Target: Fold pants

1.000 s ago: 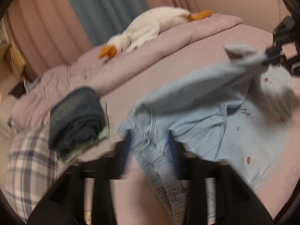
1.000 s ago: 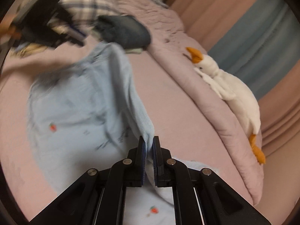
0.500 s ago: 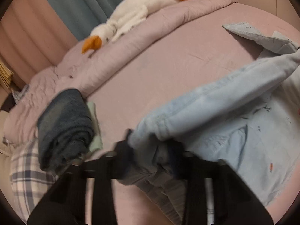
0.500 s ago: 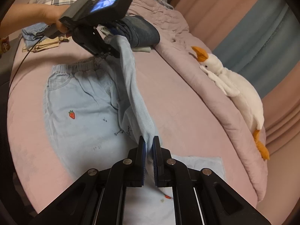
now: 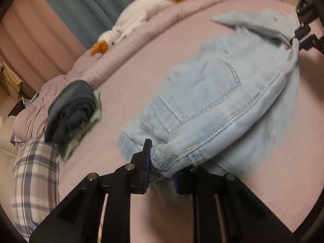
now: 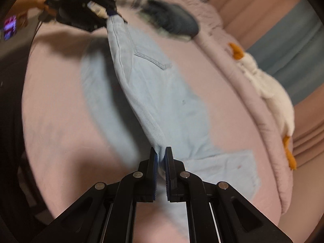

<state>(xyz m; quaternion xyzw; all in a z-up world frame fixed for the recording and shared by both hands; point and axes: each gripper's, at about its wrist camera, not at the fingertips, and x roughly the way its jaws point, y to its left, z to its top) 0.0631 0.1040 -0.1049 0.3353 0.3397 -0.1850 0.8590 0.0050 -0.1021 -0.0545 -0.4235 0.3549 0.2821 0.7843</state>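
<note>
Light blue denim pants (image 5: 212,105) lie half folded on the pink bed, back pocket side up, one half laid over the other. My left gripper (image 5: 162,162) has the waistband corner between its pads; the jaws are closing and press on the bunched cloth. In the right wrist view that same gripper (image 6: 109,14) sits at the top left with a hand (image 6: 34,0) behind it. My right gripper (image 6: 161,154) is shut on the folded edge of the pants (image 6: 141,77) near the leg end, and it also shows at the far right as the right gripper (image 5: 301,34). The edge runs taut between both grippers.
A stack of folded dark jeans (image 5: 70,109) on a green garment lies left of the pants. A white goose plush (image 5: 137,18) rests on the rolled pink quilt (image 5: 66,81) along the bed's far side. A plaid pillow (image 5: 34,172) is at the lower left. Curtains hang behind.
Both grippers swung the lifted half of the pants over and down toward the bed. The back pocket now faces up. The left jaws narrowed onto the waistband.
</note>
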